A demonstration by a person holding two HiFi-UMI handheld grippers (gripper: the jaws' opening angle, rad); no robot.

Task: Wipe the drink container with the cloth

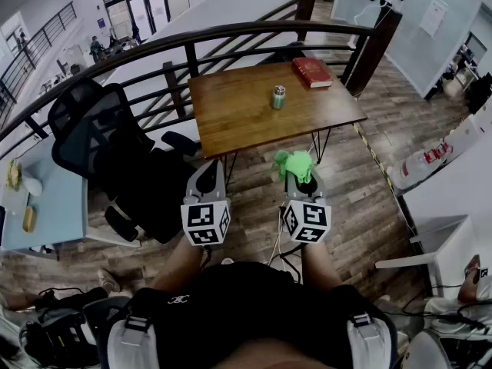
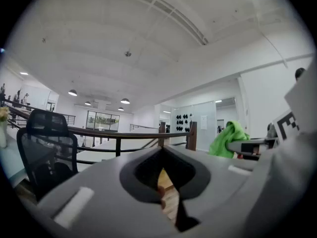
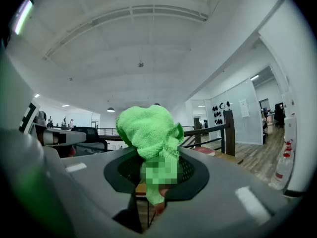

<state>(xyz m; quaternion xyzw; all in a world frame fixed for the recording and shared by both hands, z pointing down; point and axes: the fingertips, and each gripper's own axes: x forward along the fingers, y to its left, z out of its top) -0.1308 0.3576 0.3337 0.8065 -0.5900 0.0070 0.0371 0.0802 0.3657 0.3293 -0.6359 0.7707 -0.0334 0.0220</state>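
A small metal drink container [image 1: 278, 97] stands upright on the wooden table [image 1: 246, 118], well ahead of both grippers. My right gripper [image 1: 299, 177] is shut on a bunched green cloth [image 1: 294, 164], held in the air short of the table's near edge. In the right gripper view the cloth [image 3: 148, 131] bulges up from between the jaws of the right gripper [image 3: 153, 198] and hides the container. My left gripper [image 1: 206, 174] is level with it to the left, shut with nothing in it. In the left gripper view that gripper [image 2: 167, 195] shows only a thin slit, and the cloth [image 2: 227, 139] appears at right.
A red book [image 1: 311, 71] lies at the table's far right corner. A black office chair [image 1: 108, 148] stands to the left of the table, next to a pale blue desk [image 1: 54, 206]. A dark curved railing [image 1: 231, 37] runs behind the table. Wood floor lies below.
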